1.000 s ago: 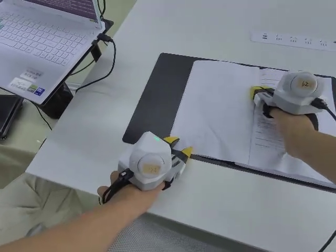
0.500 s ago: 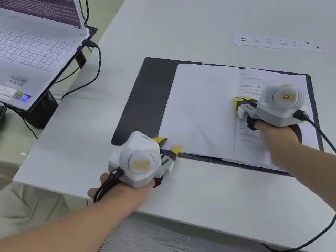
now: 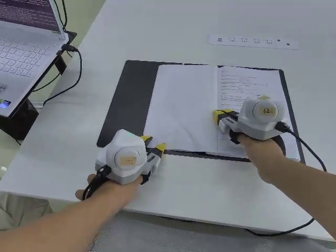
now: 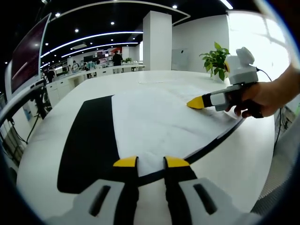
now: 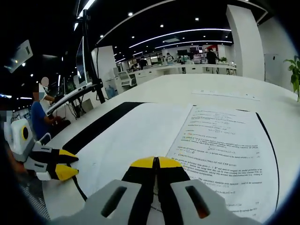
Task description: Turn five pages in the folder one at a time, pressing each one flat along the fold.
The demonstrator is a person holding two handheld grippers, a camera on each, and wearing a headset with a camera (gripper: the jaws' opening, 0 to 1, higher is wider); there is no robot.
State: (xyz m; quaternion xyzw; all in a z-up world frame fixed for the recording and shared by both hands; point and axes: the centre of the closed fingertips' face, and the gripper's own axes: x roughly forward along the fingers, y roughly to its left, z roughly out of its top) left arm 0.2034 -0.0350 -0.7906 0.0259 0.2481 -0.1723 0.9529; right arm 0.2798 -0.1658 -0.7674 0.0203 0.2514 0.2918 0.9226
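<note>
We have the folder (image 3: 128,100) lying open in the middle of the white table (image 3: 157,26). Its black cover is flat to the left, a blank page (image 3: 181,105) lies over that, and a printed page (image 3: 252,84) is on the right.

The right gripper (image 3: 218,116) has its jaws clenched together on nothing. Its tips are down on the paper right at the fold, toward the near end. We judge that closed jaws make one blunt point, good for pressing the crease flat.

The left gripper (image 3: 153,143) sits at the near left corner of the blank page, jaws a little apart and grasping nothing. In its own view the tips are at the sheet's near edge, though we can't tell if they touch it. We take it to be guarding the turned leaf so it cannot spring up. How many pages are done we cannot tell.

The table is smooth, pale and flat, so the folder lies true. A power strip (image 3: 252,41) sits far to the right, well apart from the folder. A laptop (image 3: 21,52) stands off the far left with a cable (image 3: 79,63) trailing.

Around us is an open office with strip lights, desks and a white column (image 4: 157,40). There is also a potted plant (image 4: 215,60) and a seated person (image 5: 38,119).
</note>
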